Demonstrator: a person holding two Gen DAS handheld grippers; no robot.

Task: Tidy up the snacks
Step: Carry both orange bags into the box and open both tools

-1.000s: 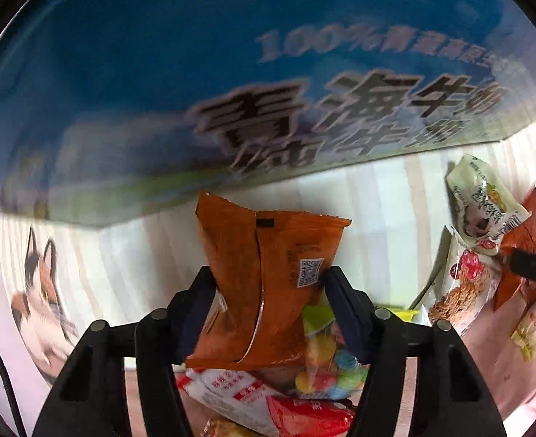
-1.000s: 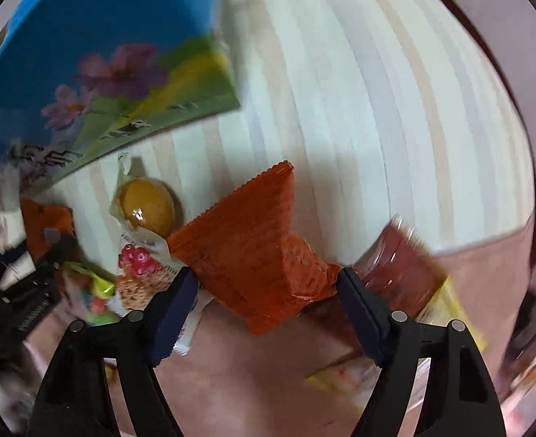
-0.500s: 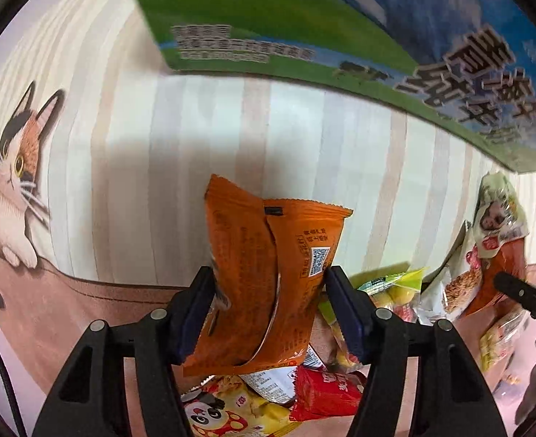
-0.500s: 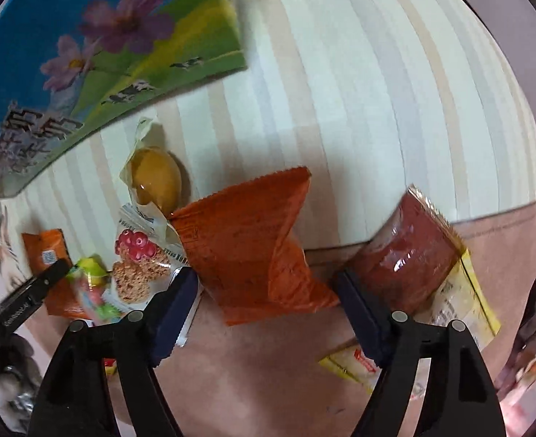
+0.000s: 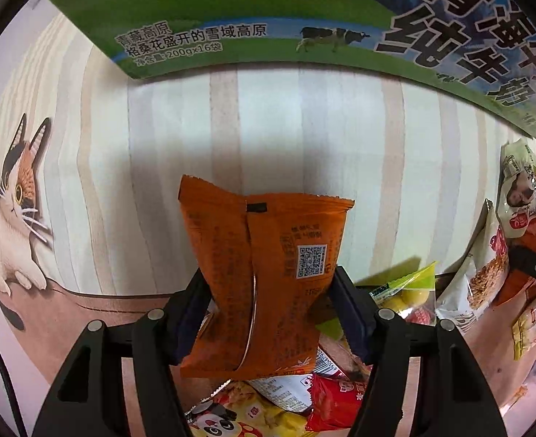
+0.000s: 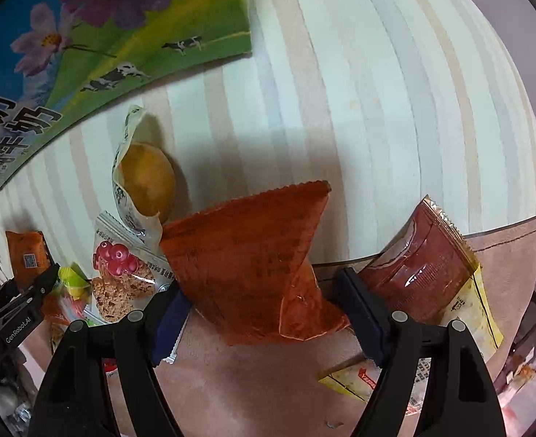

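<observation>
My left gripper (image 5: pixel 268 291) is shut on an orange snack packet (image 5: pixel 264 276) with a QR code, held upright above the table. The packet and gripper also show small at the left of the right wrist view (image 6: pixel 26 255). My right gripper (image 6: pixel 264 298) is open; a red-orange snack bag (image 6: pixel 246 255) lies between its jaws on the table, touching the left finger and apart from the right. A dark red packet (image 6: pixel 421 266) lies just right of it.
A blue-green milk carton box (image 5: pixel 304 18) stands behind, also in the right wrist view (image 6: pixel 86 36). A pile of snacks (image 5: pixel 413 298) lies right of the left gripper. An egg-shaped snack pack (image 6: pixel 144 182) and a berry oat bar (image 6: pixel 122 276) lie left of the red-orange bag.
My left gripper has pulled back and down from the milk box with the orange packet. My right gripper has drawn back a little; the red-orange bag stays between its jaws.
</observation>
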